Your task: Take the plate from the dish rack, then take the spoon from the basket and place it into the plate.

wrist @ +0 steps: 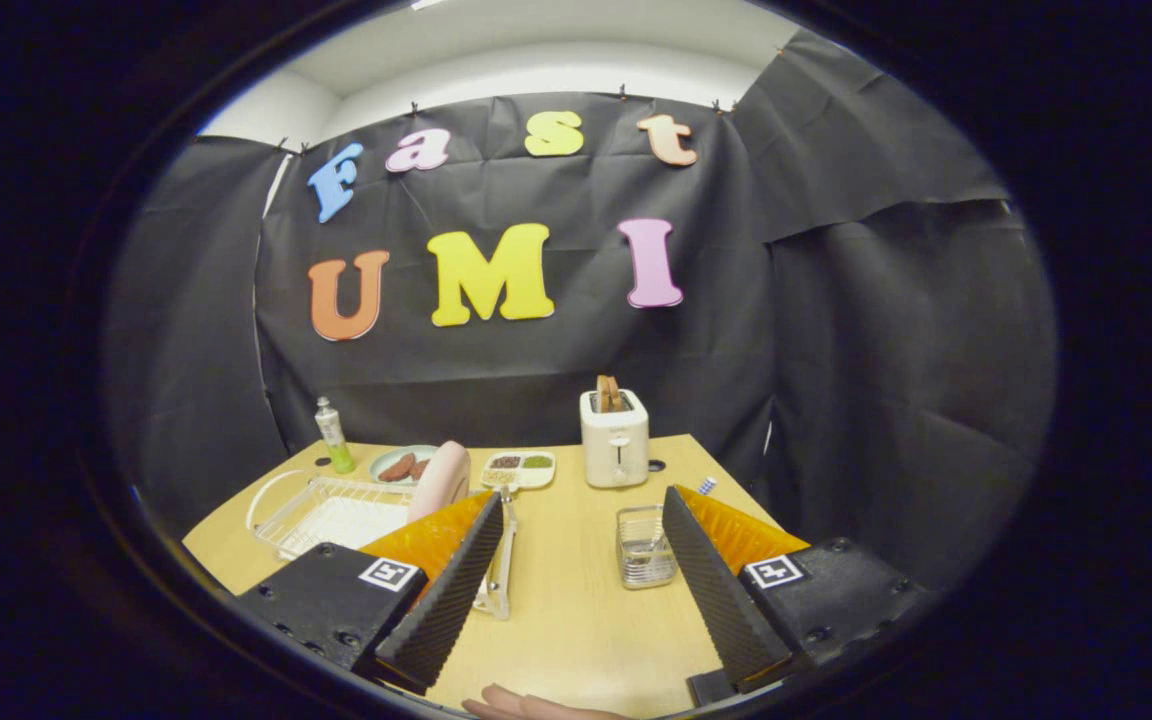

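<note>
A wooden table (576, 610) lies ahead; my gripper (576, 590) gapes wide, empty. First step: reach eleven o'clock for the pink plate (439, 480) (upright in the dish rack (321, 512)).

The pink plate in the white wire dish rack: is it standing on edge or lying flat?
Standing on edge. The pink plate rises upright from the white wire dish rack, just beyond the open fingers.

A handheld gripper (576, 575) with two long wedge-shaped fingers (441, 600), their inner faces ribbed. Each black, screw-studded base carries a square black-and-white marker. What may be a bare hand (526, 706) shows below.
</note>
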Available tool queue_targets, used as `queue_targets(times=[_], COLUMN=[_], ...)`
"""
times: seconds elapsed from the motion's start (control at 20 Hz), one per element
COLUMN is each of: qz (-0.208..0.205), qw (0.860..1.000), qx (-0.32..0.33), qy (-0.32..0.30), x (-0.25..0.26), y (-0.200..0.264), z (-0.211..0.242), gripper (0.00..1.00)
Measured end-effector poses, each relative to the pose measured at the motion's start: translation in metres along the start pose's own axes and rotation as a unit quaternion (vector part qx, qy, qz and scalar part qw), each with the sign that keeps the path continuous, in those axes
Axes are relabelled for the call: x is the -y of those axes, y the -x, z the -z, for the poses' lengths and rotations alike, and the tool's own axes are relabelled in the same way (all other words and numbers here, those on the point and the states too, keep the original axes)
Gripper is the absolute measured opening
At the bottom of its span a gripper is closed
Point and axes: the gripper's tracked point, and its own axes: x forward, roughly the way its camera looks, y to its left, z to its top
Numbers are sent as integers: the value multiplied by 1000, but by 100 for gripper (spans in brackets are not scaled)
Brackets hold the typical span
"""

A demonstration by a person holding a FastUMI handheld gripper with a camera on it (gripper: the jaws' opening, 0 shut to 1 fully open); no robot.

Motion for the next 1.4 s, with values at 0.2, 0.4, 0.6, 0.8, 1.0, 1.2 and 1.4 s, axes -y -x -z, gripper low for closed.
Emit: queue_targets(times=[0.2,0.4,0.6,0.8,1.0,1.2,1.4], qz=[-14,-56,-55,-15,34,79,94], qw=[998,989,973,957,937,910,893], qx=[-54,-133,-219,-282,-337,-392,-418], qy=[23,41,51,66,87,110,139], x=[-44,-106,-140,-145,-139,-140,-147], y=[-44,-85,-125,-152,-164,-164,-168], z=[-16,-25,-20,-16,-7,6,15], gripper=[100,100,100,100,90,72,52])
